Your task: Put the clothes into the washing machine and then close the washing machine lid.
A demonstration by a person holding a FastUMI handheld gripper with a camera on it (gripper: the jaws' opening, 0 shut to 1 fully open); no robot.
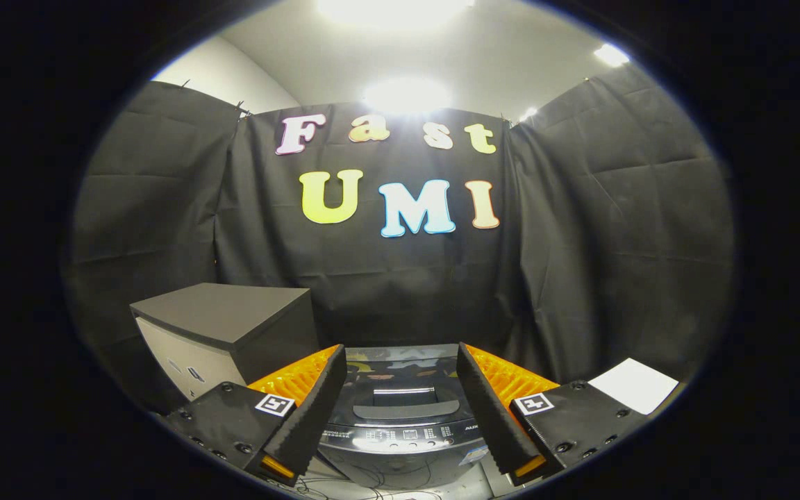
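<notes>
Washing machine [400, 417], a dark glossy top-loader with a reflective lid, sits between the two fingers and just ahead of them, low in the gripper view. Its lid is shut and lies flat, with a curved recessed handle [405, 404] across it and a strip of small control markings [407, 435] along the near edge. The machine's front faces the gripper, and the handle and control strip run crosswise, from one finger toward the other. One machine can be counted. Clothes cannot be made out anywhere around it.

The gripper [400, 403] holds its fingers wide apart with nothing clamped; the whole width of the lid shows in the gap. Each finger carries one small square black-and-white marker, two in all.

Under the machine's near edge, a pale floor [400, 492] shows with thin dark cables lying on it.

Beyond the left finger stands one boxy cabinet [223, 333] with a dark grey top and a lighter front face, just beside the machine. Beyond the right finger lies one white flat sheet [635, 384], a little apart from the machine.

Behind everything hangs creased black cloth [615, 243], the booth's wall, in three panels. Above it are a white ceiling [511, 48] and several bright lights, glaring too much to count surely
</notes>
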